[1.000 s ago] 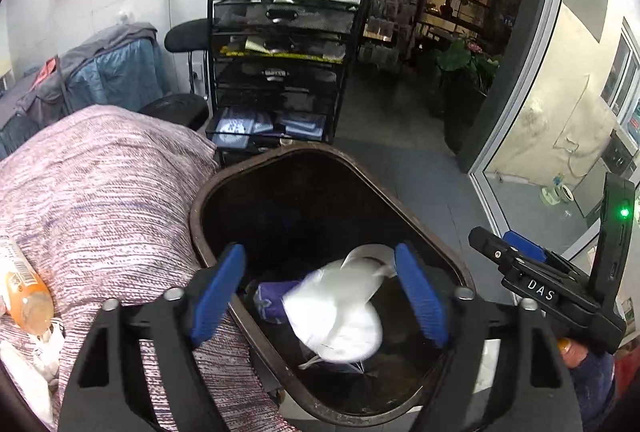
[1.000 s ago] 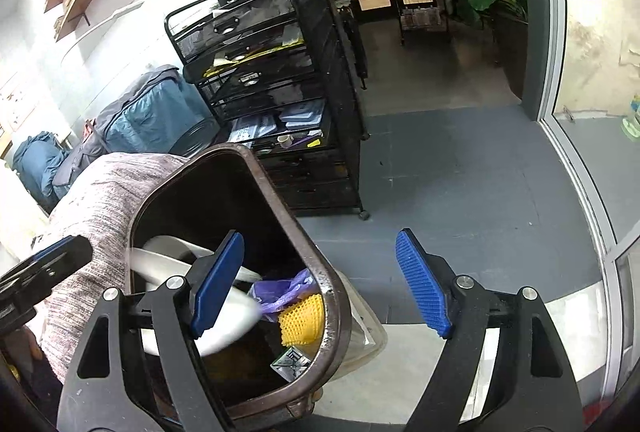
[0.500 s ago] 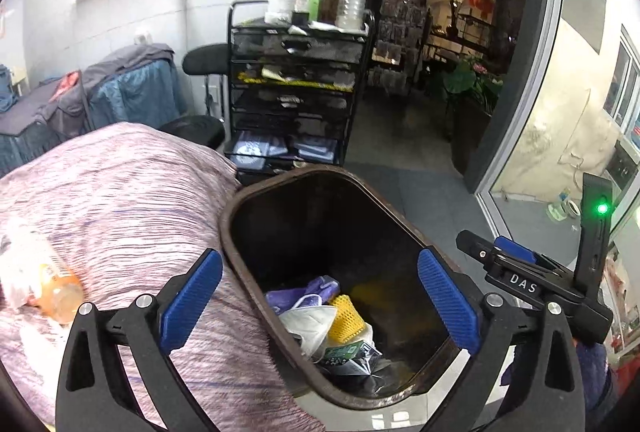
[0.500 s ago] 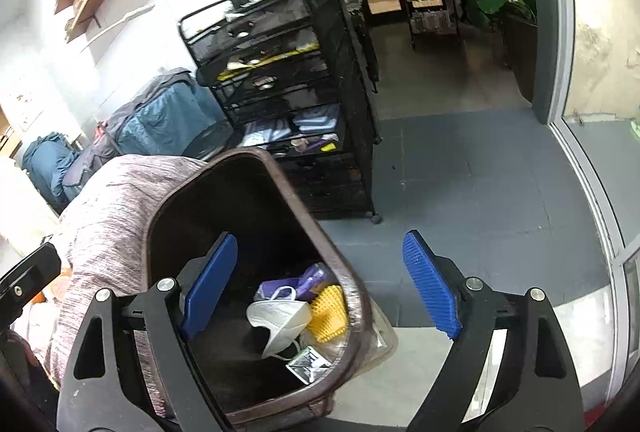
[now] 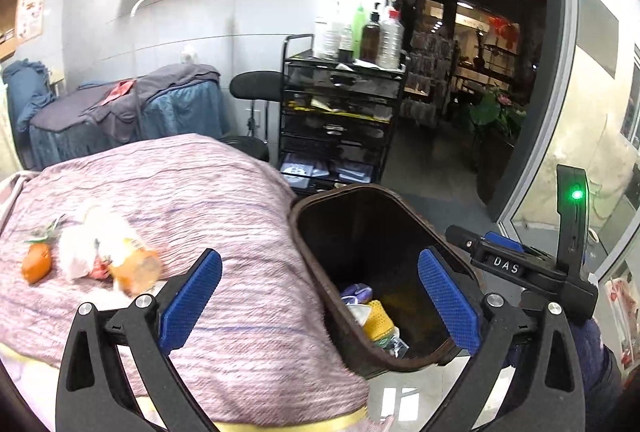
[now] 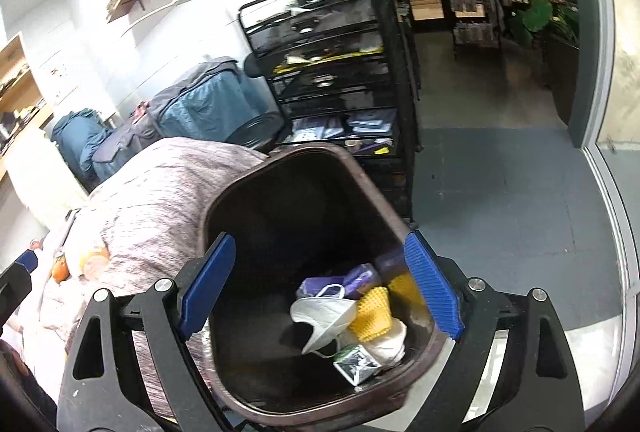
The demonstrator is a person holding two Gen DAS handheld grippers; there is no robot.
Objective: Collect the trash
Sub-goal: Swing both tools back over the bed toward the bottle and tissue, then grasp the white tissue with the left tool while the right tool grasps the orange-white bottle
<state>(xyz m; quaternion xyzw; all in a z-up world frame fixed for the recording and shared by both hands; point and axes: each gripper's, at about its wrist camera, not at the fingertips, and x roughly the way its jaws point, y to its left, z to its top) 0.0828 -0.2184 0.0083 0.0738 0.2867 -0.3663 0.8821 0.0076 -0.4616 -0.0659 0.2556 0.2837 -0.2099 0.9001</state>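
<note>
A dark brown trash bin (image 5: 308, 232) (image 6: 360, 171) stands beside a bed with a pink knit cover (image 5: 192, 191). Inside lie a white face mask (image 6: 324, 316), a yellow mesh piece (image 6: 370, 314), purple wrappers (image 6: 356, 276) and a small silver carton (image 6: 356, 366). On the bed lie an orange-capped bottle (image 5: 132, 264), white crumpled tissue (image 5: 78, 252) and a small orange fruit (image 5: 36, 264). My left gripper (image 5: 318, 306) is open and empty over the bed edge and bin rim. My right gripper (image 6: 320, 286) is open and empty above the bin.
A black wire cart (image 5: 340, 119) with bottles on top stands behind the bin. A black stool (image 5: 256, 87) and blue-covered furniture (image 5: 120, 115) sit at the back left. Grey floor (image 6: 500, 199) runs right to a glass door frame (image 6: 612, 171).
The white mask dropped from my left gripper into the bin. My left gripper has pulled back and swung left, bringing the bed's trash into view. My right gripper shifted left over the bin.
</note>
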